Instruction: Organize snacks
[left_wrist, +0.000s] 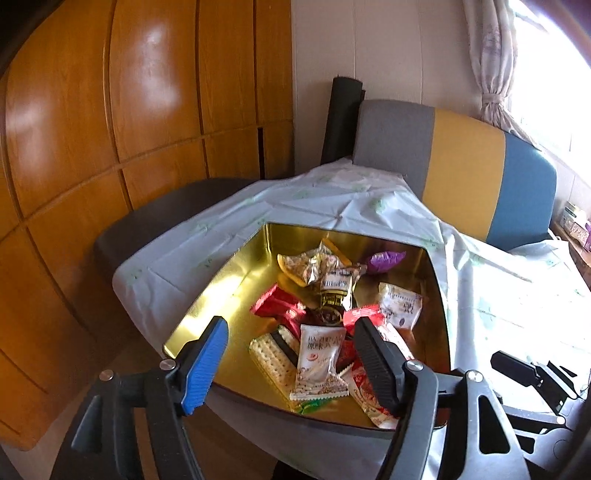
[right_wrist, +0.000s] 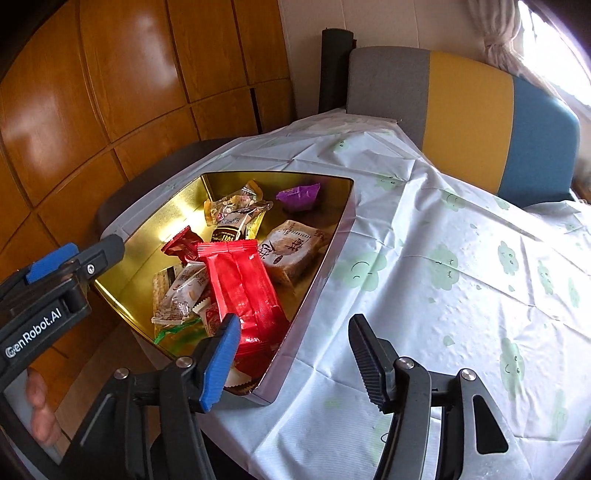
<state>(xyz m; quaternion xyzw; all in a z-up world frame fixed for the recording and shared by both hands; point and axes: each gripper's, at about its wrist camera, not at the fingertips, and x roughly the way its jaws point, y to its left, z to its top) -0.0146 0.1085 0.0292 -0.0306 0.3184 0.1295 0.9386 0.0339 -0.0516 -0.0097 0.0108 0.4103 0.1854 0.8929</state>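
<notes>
— How are the two grippers standing?

— The left gripper (left_wrist: 291, 354) has its jaws wide apart, one finger with a blue pad (left_wrist: 205, 363) and one with a black ribbed pad (left_wrist: 376, 363). Nothing is between them. It points forward and a little downward.

— And the right one?

— The right gripper (right_wrist: 293, 360) is the same: jaws spread, blue pad (right_wrist: 218, 360) on one side, black pad (right_wrist: 369, 360) on the other, gripping nothing. It is tilted down too.

— Do you see the person's hands?

— Only some fingers (right_wrist: 40, 413) at the low left edge of the right wrist view, under the left gripper's body (right_wrist: 40, 306). They are blurred; probably the left hand holding its handle.
</notes>
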